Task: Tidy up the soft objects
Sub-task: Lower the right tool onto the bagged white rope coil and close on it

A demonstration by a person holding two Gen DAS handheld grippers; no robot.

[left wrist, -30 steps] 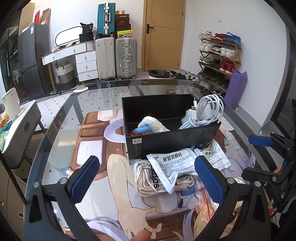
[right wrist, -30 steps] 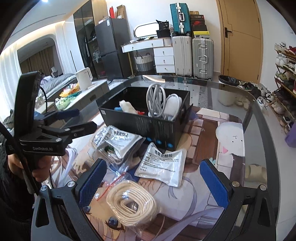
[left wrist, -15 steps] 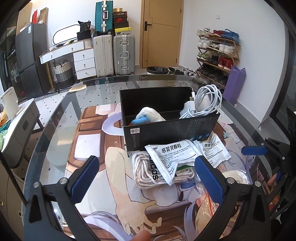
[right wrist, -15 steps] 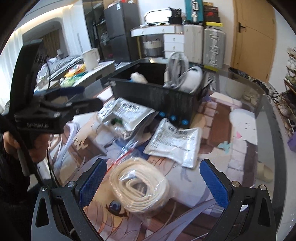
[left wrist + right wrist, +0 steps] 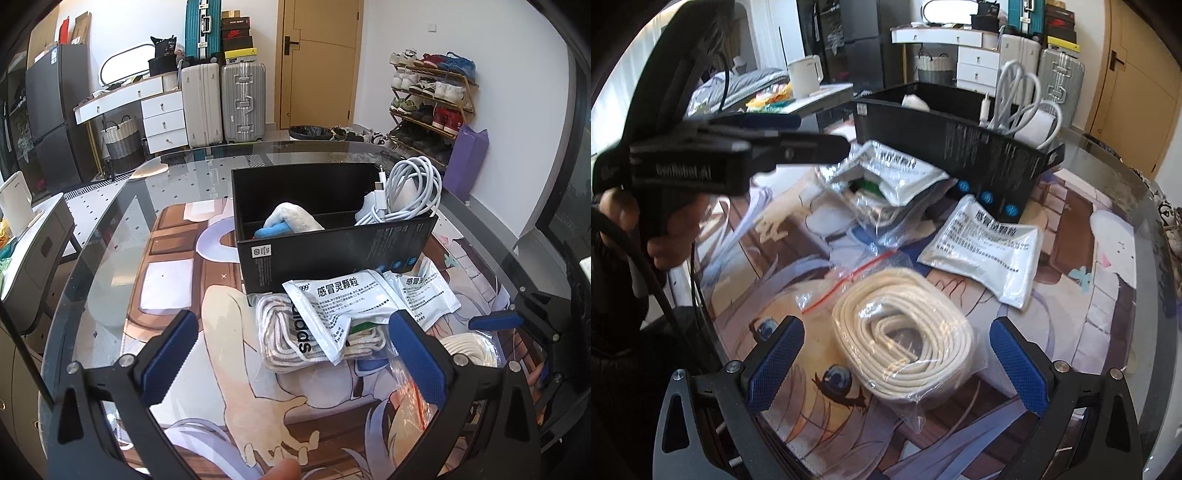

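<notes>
- Between the wide-open right tongs (image 5: 895, 365), on the printed mat of the glass table (image 5: 1145, 206), lies the cream coiled rope in a clear plastic bag (image 5: 905, 332); neither blue pad touches it.
- This coil looks light and soft, and the loose film should be slippery. I judge a grip across the thick middle of the coil is safer than on the bag edge, which may slide out.
- Left tongs (image 5: 295, 354) are also wide and hold nothing; they hang near the flat white braided cord bundle with black letters (image 5: 291, 336).
- One white foil sachet with printed text (image 5: 332, 302) lies on top of that bundle; it is thin and bends easily, so take it by an edge.
- Count: two rope bundles, two white sachets visible for sure, one empty zip bag with a red strip (image 5: 849, 277).
- Farther away stands one black cardboard box (image 5: 332, 254), already holding one white charging cable coil (image 5: 410, 192) and one white and blue plush piece (image 5: 288, 221).
</notes>
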